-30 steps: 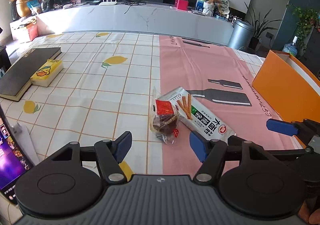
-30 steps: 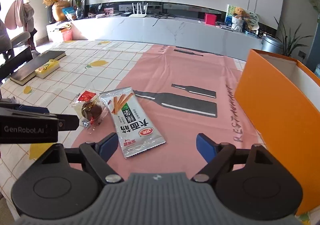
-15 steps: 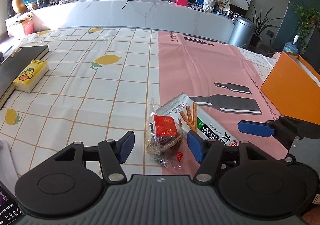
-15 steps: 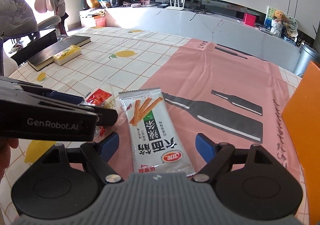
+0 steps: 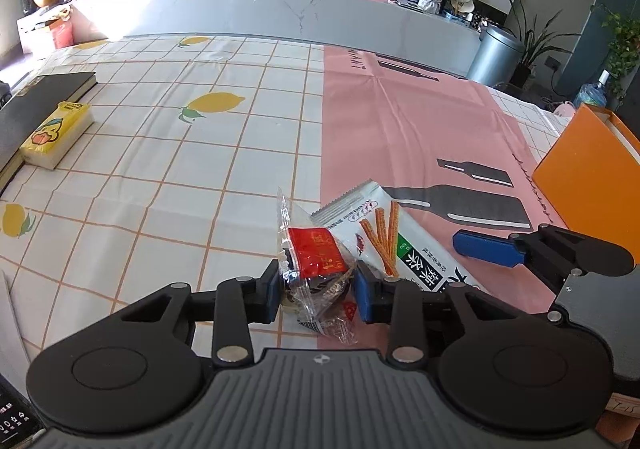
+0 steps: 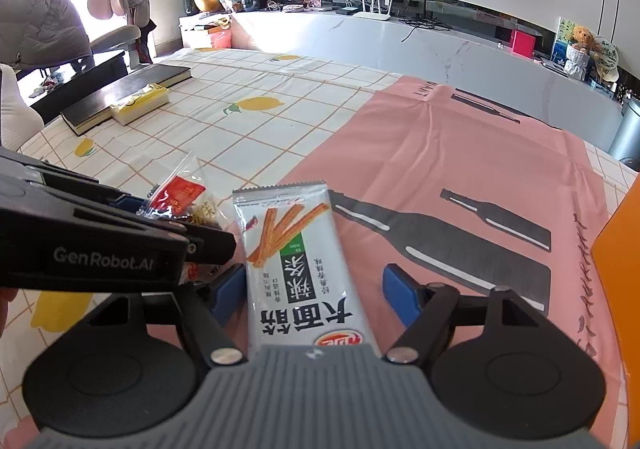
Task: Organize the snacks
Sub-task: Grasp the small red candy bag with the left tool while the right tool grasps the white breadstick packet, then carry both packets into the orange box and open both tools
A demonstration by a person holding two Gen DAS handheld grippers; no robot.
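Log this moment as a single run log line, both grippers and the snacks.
left gripper: closing on clear-wrapped snack | right gripper: closing, astride white snack packet, pads clear | orange box: right of snacks

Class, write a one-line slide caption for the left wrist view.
Left gripper closing around a clear-wrapped snack beside a white snack packet on the table.
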